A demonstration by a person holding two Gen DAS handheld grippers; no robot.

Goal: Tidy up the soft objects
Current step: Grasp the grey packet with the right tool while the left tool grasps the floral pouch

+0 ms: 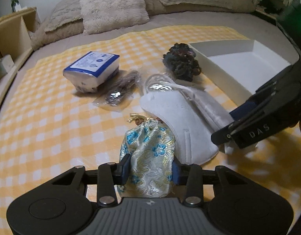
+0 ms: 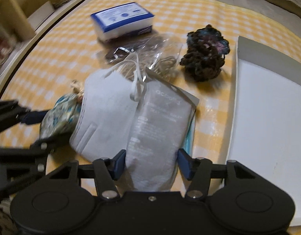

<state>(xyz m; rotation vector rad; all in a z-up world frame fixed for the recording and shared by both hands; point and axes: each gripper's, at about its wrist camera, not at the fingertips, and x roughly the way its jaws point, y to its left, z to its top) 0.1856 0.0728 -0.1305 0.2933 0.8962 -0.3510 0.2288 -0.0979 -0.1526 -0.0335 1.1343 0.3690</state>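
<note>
The step in hand was judged to be a double pick-up, each item then to be carried to the white tray at the right of the checked blanket on the bed. A firm hold low on each soft item was called for, and a straight lift, so that the white face mask lying between and partly over them would not be dragged along. The left hand-held gripper was seen partly closed, its pads pressed against the brocade drawstring pouch. The right hand-held gripper was seen closed about halfway around the grey packet; contact on its right pad could not be confirmed.
</note>
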